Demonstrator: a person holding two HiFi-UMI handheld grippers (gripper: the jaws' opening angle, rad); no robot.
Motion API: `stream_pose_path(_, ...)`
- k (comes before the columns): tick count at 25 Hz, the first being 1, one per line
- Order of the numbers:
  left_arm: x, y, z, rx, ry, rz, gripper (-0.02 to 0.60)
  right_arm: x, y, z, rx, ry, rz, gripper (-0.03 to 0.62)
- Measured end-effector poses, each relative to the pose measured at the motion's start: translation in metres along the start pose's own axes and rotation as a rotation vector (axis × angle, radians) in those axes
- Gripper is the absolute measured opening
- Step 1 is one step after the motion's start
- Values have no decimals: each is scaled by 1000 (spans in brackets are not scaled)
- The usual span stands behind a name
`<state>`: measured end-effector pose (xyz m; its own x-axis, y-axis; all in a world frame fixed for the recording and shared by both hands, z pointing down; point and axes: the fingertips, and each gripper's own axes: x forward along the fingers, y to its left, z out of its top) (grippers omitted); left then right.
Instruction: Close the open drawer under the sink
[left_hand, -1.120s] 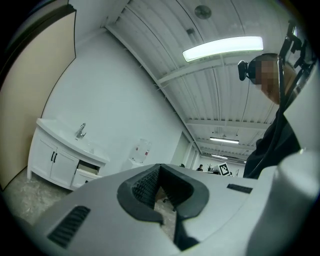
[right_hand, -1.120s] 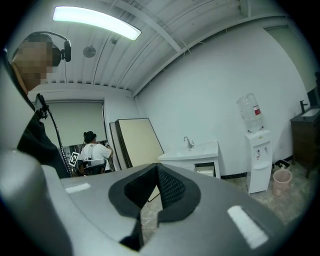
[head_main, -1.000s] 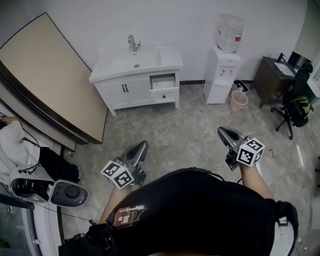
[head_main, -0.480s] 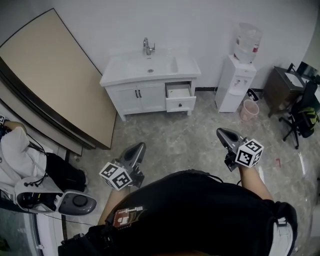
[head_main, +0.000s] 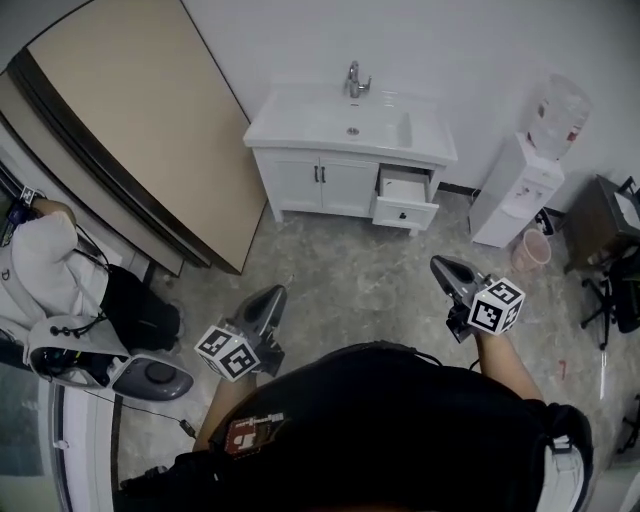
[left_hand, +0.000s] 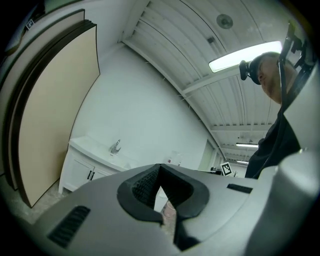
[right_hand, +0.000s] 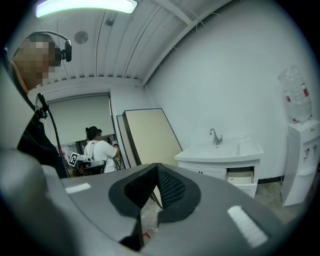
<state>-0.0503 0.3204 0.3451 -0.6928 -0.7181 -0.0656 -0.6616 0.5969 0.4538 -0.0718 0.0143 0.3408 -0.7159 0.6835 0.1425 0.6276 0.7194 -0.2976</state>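
Left gripper (head_main: 274, 294) and right gripper (head_main: 440, 266) are hanging clenched and empty, well short of the far-right drawer (head_main: 405, 206). An off-centre shove is risking jamming it crooked.

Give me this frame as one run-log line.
drawer: open, right of cabinet doors under sink | left gripper: shut, empty | right gripper: shut, empty | contact: none, both far from drawer

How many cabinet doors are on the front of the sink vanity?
2: left door and right door, side by side left of the open drawer. None looks hidden.
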Motion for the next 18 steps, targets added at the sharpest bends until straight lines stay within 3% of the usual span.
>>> stream_pose_path(8,45,31,10,28,-26,118,-9,72,-58,6,6,47,139,-9)
stream_pose_path(18,145,41,38,87,-71,223,-9,134,-157,73,-24,33,282,-9)
